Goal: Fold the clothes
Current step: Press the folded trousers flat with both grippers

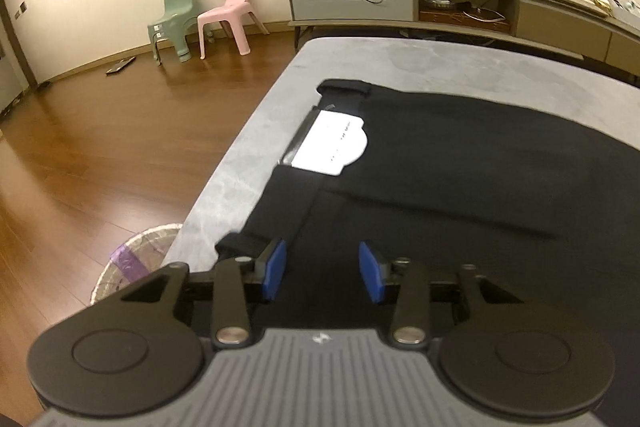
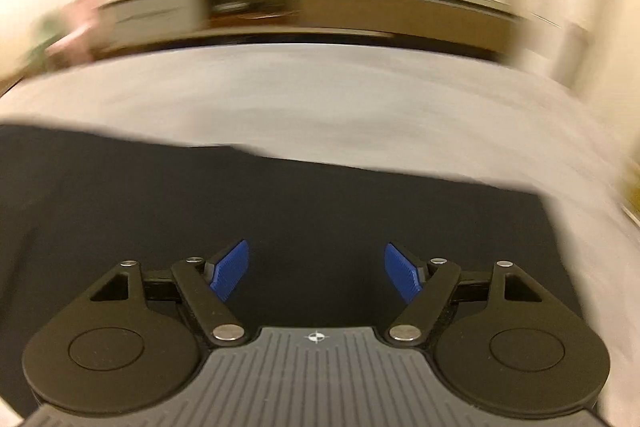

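With both the left gripper [image 1: 322,273] & right gripper [image 2: 316,273] spread, empty over the black garment [image 1: 460,171], a sloppy regrab could undo the fold.

The black garment [image 1: 460,179] is matt woven cloth, smooth and nearly free of sheen; a white paper-like label [image 1: 332,147] lies at its waistband, left of centre in the left wrist view. The table [image 1: 256,163] under it has a grey, dull, faintly mottled top. At the left of that frame the floor [image 1: 100,155] is glossy brown wood that mirrors the light. The pink chair [image 1: 228,11] and the green chair [image 1: 174,21], upper left, look like smooth moulded plastic. The left gripper [image 1: 322,269] and the right gripper [image 2: 316,275] have matt black plastic arms, ribbed blue pads and shiny metal pins.
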### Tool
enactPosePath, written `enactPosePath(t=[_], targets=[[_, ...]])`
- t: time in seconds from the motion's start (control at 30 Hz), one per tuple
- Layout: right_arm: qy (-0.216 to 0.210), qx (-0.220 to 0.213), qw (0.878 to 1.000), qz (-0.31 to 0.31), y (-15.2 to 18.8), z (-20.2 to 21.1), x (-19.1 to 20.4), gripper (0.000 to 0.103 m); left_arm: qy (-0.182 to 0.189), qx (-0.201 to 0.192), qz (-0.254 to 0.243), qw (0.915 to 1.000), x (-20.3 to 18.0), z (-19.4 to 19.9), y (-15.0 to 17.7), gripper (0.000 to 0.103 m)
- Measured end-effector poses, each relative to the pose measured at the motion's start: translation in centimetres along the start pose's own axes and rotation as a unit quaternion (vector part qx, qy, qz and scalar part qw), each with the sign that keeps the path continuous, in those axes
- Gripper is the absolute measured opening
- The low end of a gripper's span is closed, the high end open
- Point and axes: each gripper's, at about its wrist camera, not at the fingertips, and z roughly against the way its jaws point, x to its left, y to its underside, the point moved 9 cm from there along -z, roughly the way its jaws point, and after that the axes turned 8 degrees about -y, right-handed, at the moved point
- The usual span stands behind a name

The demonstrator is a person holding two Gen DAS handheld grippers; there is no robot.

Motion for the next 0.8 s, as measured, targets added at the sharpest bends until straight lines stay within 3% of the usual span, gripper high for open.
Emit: enactPosePath(t=[0.1,0.23,0.3,0.47,0.6,0.67,0.8], targets=[[0.024,0.007,0.999,-0.024,1.0,-0.4,-5.2,0.078,-0.01,-0.004,0.016,0.9998,1.7,1.7,0.1,0.042],[0.046,0.005,0.999,-0.025,-0.1,-1.4,-7.8,0.078,-0.03,-0.007,0.096,0.9949,7.4,4.4,0.7,0.041],[0.098,-0.004,0.995,-0.03,-0.1,-1.3,-9.9,0.08,-0.027,-0.002,0.142,0.9894,10.7,6.0,2.4,0.04],[0.129,-0.032,0.99,0.037,-1.5,-0.8,-6.3,0.078,0.031,0.038,0.206,0.9774,13.2,7.9,7.9,0.041],[0.014,-0.048,0.993,0.107,-1.6,-0.6,3.9,0.082,0.106,0.063,0.241,0.9625,11.2,7.3,8.7,0.047],[-0.036,-0.044,0.991,0.122,-0.8,-0.7,8.1,0.083,0.105,0.088,0.257,0.9567,10.4,6.2,9.0,0.047],[-0.081,-0.023,0.985,0.153,1.2,-1.1,12.9,0.085,0.106,0.101,0.284,0.9475,9.8,4.9,9.2,0.048]])
